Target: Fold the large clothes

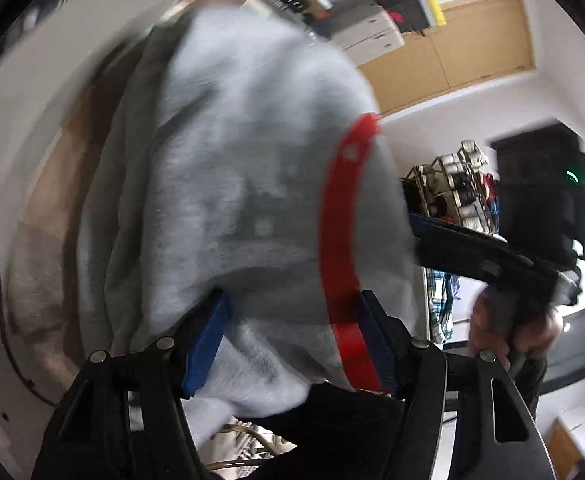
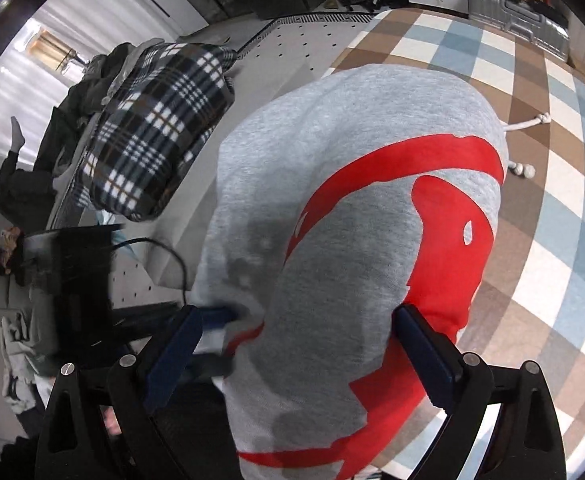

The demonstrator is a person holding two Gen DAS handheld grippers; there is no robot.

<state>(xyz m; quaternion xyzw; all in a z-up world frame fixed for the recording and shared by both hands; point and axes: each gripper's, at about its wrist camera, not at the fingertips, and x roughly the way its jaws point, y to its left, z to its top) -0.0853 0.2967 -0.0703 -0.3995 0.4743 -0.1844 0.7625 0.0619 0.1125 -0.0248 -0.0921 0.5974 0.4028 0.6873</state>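
Checkered bedspread (image 2: pixel 532 200) below; grey sweatshirt (image 2: pixel 332 200) bunched between both claws, left gripper (image 1: pixel 292 328) and right gripper (image 2: pixel 296 344) each grasping it.

- My grey sweatshirt (image 2: pixel 332 168) looks like soft, matt fleece knit; its red print (image 2: pixel 444 216) sits flat and smooth.
- Checked bedspread (image 2: pixel 552 184): woven cloth.
- Plaid blanket (image 2: pixel 156 128): fuzzy fleece.
- Finger pads (image 2: pixel 424 352): ribbed blue rubbery plastic on matt black.

sweatshirt (image 1: pixel 232 168) motion-blurred — print (image 1: pixel 252 204) unreadable
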